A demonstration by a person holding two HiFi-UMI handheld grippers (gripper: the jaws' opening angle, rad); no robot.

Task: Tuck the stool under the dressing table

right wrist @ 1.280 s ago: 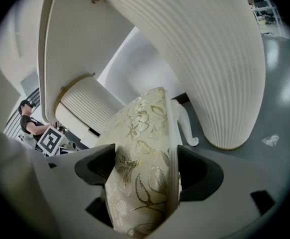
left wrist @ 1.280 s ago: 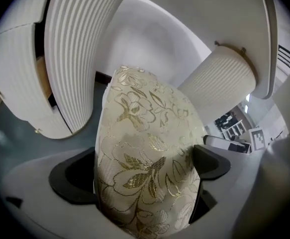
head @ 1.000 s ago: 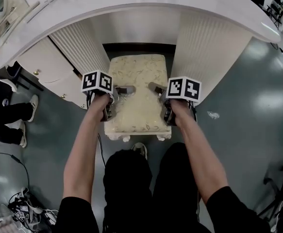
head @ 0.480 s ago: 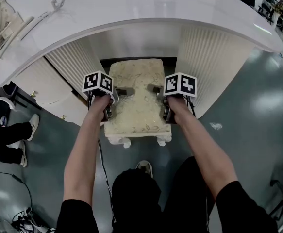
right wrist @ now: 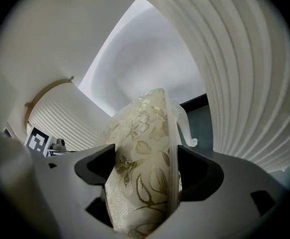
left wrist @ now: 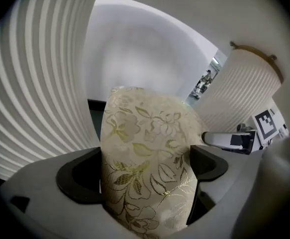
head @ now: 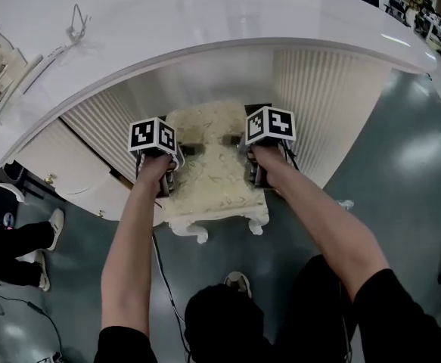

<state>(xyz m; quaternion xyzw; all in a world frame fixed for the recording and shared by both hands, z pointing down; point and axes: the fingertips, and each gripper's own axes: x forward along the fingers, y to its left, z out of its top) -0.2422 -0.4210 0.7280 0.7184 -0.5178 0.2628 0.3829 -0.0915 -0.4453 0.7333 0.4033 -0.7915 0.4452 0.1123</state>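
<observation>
Fingers (right wrist: 97, 167) of right gripper (right wrist: 145, 171) on stool (right wrist: 145, 128)

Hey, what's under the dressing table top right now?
The floral stool, pushed between the ribbed pedestals, front legs sticking out. Its cushion hides most of the kneehole floor.

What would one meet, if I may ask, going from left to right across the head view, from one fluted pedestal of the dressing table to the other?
Left fluted pedestal → left tongs → stool → right tongs → right fluted pedestal.
</observation>
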